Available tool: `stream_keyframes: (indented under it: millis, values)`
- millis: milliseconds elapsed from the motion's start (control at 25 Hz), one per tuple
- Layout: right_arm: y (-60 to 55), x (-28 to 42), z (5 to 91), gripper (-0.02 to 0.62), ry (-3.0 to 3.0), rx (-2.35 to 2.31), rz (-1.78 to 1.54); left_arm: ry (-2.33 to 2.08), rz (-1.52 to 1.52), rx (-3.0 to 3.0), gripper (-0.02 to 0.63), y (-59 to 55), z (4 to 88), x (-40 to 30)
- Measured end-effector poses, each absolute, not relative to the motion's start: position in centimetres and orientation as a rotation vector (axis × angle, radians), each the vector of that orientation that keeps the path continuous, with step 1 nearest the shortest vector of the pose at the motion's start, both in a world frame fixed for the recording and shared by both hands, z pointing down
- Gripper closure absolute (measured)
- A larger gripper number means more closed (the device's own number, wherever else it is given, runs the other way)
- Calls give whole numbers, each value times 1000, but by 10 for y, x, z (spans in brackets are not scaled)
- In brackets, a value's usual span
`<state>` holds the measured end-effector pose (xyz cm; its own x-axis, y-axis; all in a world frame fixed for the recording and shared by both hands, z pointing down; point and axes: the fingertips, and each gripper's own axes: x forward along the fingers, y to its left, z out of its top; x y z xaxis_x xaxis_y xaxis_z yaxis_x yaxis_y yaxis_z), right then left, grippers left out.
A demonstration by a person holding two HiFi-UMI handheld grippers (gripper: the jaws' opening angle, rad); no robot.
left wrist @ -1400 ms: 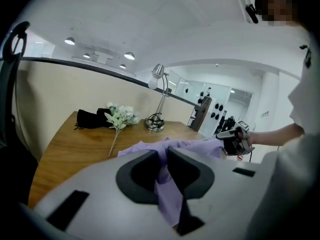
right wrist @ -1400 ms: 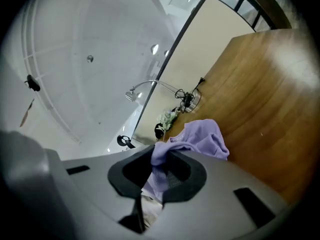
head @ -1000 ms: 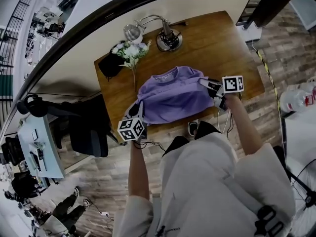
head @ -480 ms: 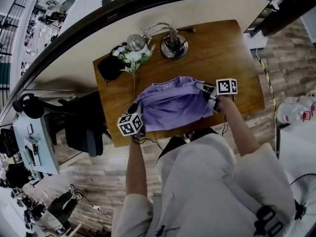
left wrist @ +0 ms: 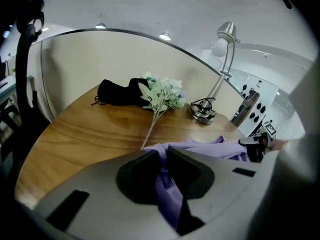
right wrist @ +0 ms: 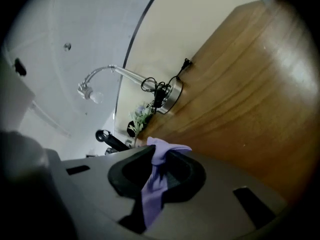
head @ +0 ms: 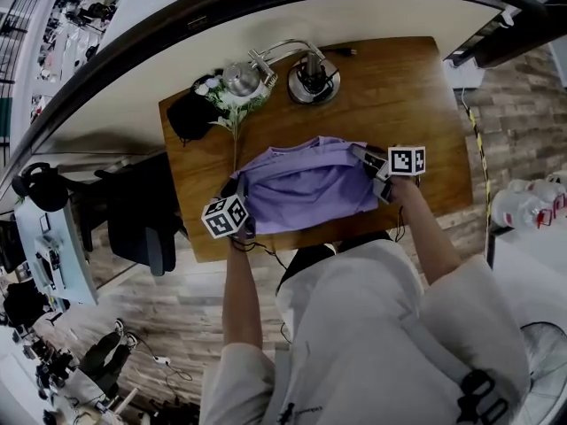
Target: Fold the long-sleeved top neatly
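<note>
Right now the soft lilac long-sleeved top (head: 306, 184) lies across the middle of the brown wooden counter (head: 399, 96), its lower part close to the near edge and its neckline turned toward the far edge. The cloth looks doubled and loosely rumpled rather than spread flat.

The left gripper (head: 237, 204) is pinching a gathered strip of the lilac fabric at the top's left side, toward the counter's near-left corner; its own view shows the cloth running down between the pressed jaws. The right gripper (head: 370, 165) is clamped in the same way on a bunch of fabric at the top's right side, nearer the right edge of the counter.

As I read it, the step in hand is laying a fold: both sides are held and the cloth is stretched between them, low over the wood. The next move calls for even tension across the two grips, so the layer settles without creases. Only then should the jaws let go, with the edges squared to the near edge.
</note>
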<state>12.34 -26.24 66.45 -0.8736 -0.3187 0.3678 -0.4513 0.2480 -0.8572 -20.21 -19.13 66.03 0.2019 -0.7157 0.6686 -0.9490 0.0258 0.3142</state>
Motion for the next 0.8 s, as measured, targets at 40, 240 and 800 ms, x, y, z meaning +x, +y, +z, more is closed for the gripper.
stream_keyframes:
  millis: [40, 240, 800]
  values:
    - [-262, 123, 668, 556, -2390, 745, 1634, -1571, 403, 1727, 545, -191, 665, -203]
    - [-252, 116, 682, 547, -2277, 693, 1082, -1605, 444, 1664, 543, -189, 687, -206]
    - [-236, 108, 670, 479, -2221, 554, 1174, -1464, 545, 1794, 485, -184, 677, -191]
